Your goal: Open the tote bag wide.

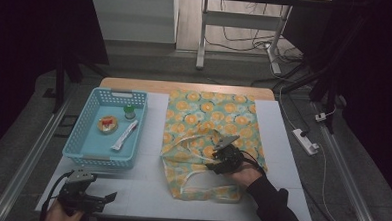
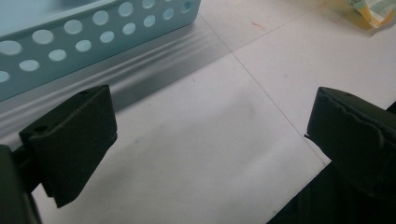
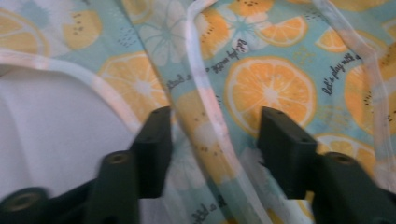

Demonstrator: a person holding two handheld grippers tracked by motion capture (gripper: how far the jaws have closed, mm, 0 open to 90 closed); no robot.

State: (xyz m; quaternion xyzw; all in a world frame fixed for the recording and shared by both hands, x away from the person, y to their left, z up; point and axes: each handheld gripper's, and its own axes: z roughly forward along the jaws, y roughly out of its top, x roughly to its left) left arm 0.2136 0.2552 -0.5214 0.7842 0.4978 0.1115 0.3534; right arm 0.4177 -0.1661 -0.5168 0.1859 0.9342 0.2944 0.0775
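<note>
The right hand-held gripper (image 1: 221, 159) sits low on a flat cloth tote bag printed with orange slices on pale teal (image 1: 211, 126), right of centre in the high view, its jaws part-way apart with a white-edged strip of the bag's handle (image 3: 210, 116) running between them; the pads are not seen pressing on the fabric. In the right gripper view the print shows cut oranges, white flowers and small black script, and the white-trimmed handle loops curve across the cloth, with a bare white patch at the left edge. The bag lies spread from the middle of the frame toward the lower centre, its handles nearest the person. The person's right hand (image 1: 246, 174) and dark sleeve come in from the lower right. Left of the bag stands a light blue perforated plastic basket (image 1: 85, 135) holding a small round dish, a green-capped bottle and a white tube. The white bench (image 1: 145, 188) carries it all. At the lower left the left hand-held gripper (image 1: 87, 196) rests with jaws wide apart over bare bench, near the basket's wall.
</note>
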